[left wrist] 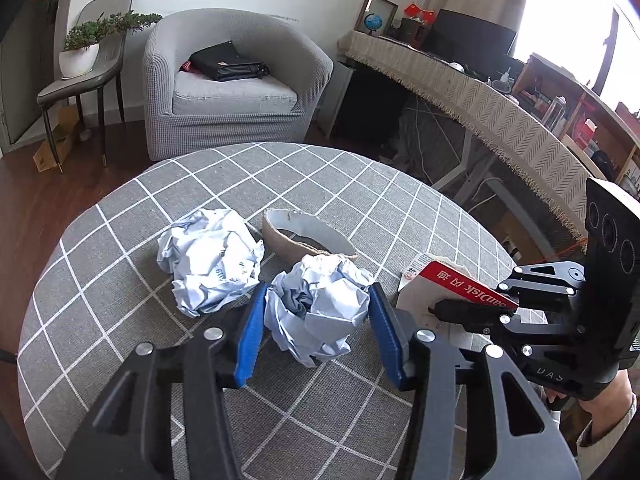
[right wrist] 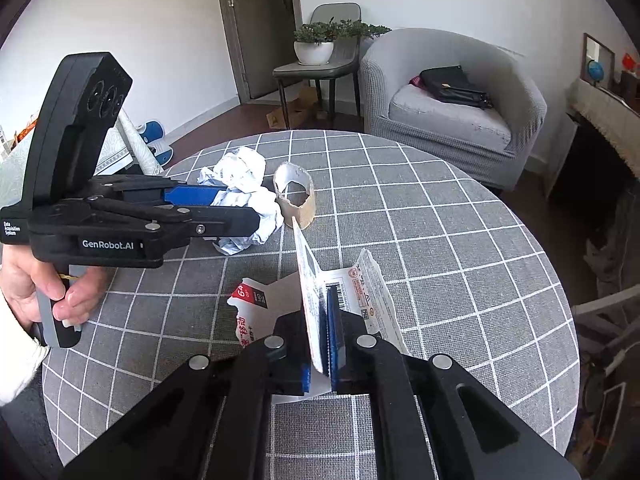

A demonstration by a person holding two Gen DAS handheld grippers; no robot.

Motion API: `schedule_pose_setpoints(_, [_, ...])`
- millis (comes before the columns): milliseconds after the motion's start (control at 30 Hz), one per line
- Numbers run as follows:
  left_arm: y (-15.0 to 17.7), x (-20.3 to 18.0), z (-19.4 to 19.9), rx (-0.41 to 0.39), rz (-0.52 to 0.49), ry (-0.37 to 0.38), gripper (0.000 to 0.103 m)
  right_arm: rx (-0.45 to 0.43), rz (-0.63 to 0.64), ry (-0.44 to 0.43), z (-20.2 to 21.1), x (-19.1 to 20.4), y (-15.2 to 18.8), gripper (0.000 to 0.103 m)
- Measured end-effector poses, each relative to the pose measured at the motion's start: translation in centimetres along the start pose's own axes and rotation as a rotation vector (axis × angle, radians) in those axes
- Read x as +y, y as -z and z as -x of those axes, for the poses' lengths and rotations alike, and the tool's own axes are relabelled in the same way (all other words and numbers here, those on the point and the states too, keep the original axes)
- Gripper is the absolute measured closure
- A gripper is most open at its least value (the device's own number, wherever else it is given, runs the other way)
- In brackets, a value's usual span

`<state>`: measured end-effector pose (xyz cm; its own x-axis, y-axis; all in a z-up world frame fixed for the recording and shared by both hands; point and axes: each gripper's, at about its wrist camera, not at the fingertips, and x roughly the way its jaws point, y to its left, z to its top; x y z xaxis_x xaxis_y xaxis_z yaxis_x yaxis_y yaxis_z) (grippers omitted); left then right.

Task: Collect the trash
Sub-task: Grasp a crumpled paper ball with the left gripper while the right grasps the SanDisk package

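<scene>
On the round grey checked table point(left wrist: 328, 184) lie two crumpled pale-blue paper balls. My left gripper point(left wrist: 318, 308) is open with its blue pads on either side of the nearer paper ball point(left wrist: 320, 312), touching or nearly touching it. The second paper ball point(left wrist: 208, 260) lies to its left. A torn cardboard ring point(left wrist: 304, 236) sits just behind them. My right gripper point(right wrist: 322, 320) is shut on torn red-and-white SanDisk card packaging point(right wrist: 312, 280), held edge-up just above the table; it also shows in the left wrist view point(left wrist: 448, 288).
A grey armchair point(left wrist: 232, 80) with a black bag point(left wrist: 228, 62) stands beyond the table. A chair with a potted plant point(left wrist: 86, 46) is at far left. A cloth-covered desk point(left wrist: 480, 96) with a monitor runs along the right.
</scene>
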<state>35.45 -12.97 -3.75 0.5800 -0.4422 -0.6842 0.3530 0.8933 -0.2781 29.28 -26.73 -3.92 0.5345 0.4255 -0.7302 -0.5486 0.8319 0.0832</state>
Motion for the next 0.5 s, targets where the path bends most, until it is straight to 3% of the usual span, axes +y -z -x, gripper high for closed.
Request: schedule_pose_setpoints(500, [2.5,1.2,4.9,-0.071,0.022,0.016,0.05,-0.017,-0.054,0.038,1.0,2.7,0.4,0.102])
